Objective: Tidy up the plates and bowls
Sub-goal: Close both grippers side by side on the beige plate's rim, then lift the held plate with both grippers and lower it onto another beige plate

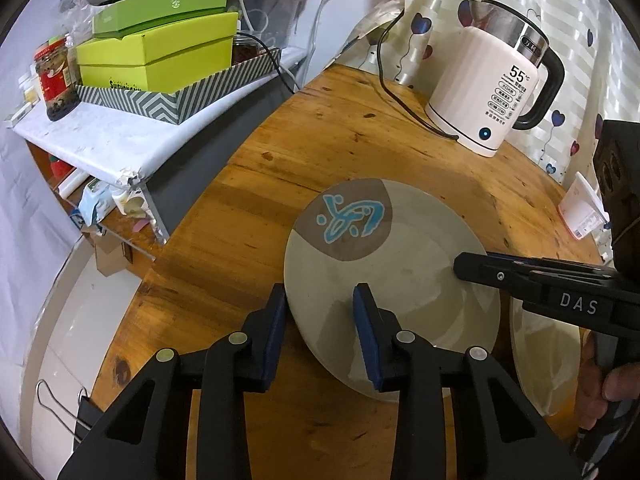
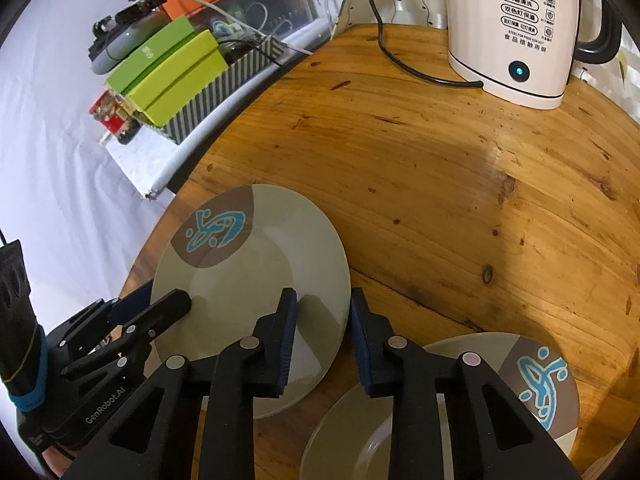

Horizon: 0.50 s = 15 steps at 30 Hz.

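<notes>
A grey-green plate (image 1: pixel 384 280) (image 2: pixel 256 280) with a brown patch and blue motif lies on the round wooden table (image 1: pixel 280 168) (image 2: pixel 460 200). My left gripper (image 1: pixel 322 304) (image 2: pixel 158 300) straddles its left rim, one finger on top and one outside the edge, with a gap still showing at the pads. My right gripper (image 2: pixel 324 312) (image 1: pixel 476 262) straddles the opposite rim the same way, jaws narrow and not clearly pressing. A second matching plate (image 2: pixel 528 384) (image 1: pixel 548 360) lies close to the right, partly hidden behind the right gripper.
A white electric kettle (image 1: pixel 496 80) (image 2: pixel 516 28) stands at the table's far side, its black cord (image 1: pixel 400 96) trailing across the wood. Left of the table, a white shelf (image 1: pixel 100 140) carries green boxes (image 1: pixel 160 52) and a jar (image 1: pixel 54 76). A person's hand (image 1: pixel 608 392) holds the right gripper.
</notes>
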Tool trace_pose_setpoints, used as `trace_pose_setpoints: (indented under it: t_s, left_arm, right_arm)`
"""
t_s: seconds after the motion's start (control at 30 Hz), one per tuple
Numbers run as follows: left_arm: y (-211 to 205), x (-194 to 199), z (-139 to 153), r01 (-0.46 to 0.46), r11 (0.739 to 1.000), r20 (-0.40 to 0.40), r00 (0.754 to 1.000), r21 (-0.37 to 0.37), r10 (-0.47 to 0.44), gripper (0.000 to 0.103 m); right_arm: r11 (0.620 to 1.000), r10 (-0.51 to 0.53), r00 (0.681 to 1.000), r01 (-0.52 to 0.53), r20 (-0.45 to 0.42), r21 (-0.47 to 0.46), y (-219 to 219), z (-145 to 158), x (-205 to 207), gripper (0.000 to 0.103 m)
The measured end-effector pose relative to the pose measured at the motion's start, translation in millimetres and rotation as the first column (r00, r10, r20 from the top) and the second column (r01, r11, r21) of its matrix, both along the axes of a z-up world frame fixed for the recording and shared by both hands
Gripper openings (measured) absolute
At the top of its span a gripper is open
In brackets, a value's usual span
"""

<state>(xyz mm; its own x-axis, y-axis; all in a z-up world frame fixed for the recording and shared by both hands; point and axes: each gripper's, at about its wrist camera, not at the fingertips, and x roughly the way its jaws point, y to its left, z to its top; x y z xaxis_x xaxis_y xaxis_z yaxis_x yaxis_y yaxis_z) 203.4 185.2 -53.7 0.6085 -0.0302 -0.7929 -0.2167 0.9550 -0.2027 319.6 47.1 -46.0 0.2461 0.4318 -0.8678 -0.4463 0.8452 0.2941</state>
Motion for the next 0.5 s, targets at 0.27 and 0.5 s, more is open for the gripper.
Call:
trace_pose_setpoints:
  t_s: [0.27,0.5]
  left_arm:
    - [2,-5,6,-0.009,1.0,0.01,1.0,-0.01,0.009,0.032]
    - [1,-15,21,-0.014,1.0,0.026,1.0,-0.008,0.014,0.032]
  right_arm:
    - [1.0,-0.004,1.0,0.004,0.009,0.007,0,7,-1,0.024]
    - [1.0,-0.004,1.0,0.004,0.019,0.016,-2,18,-8,0.024]
